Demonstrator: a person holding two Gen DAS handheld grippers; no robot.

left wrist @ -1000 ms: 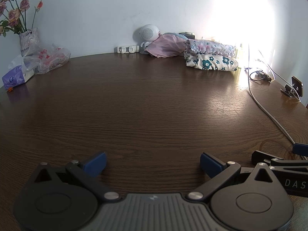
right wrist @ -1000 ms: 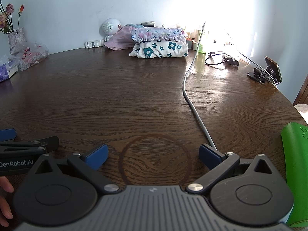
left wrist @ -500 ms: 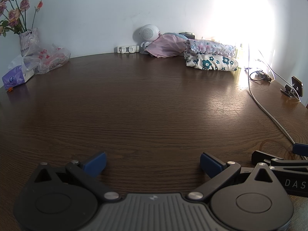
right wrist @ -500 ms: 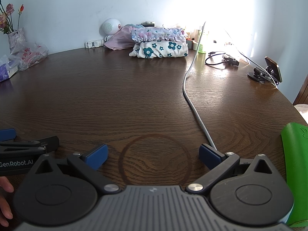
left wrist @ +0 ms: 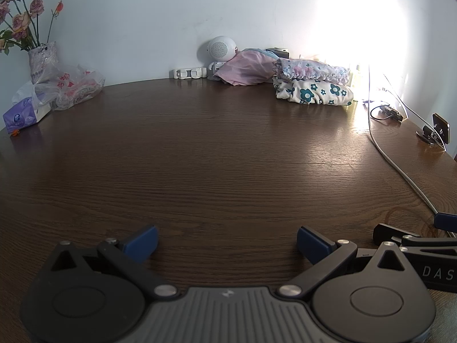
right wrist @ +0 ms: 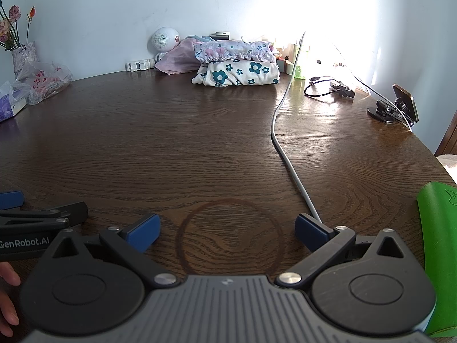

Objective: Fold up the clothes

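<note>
Against the far wall, the folded floral clothes [right wrist: 235, 67] sat stacked on the wooden table [left wrist: 217, 154], a pink garment [left wrist: 242, 68] beside them; near the front edge, left gripper [left wrist: 227, 241] and right gripper [right wrist: 227, 230] rested side by side, jaws spread wide, holding nothing

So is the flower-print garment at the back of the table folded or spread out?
Folded. The flower-print garment lies as a compact bundle with rounded edges, and a ruffled floral piece is stacked on top, near the wall.
</note>
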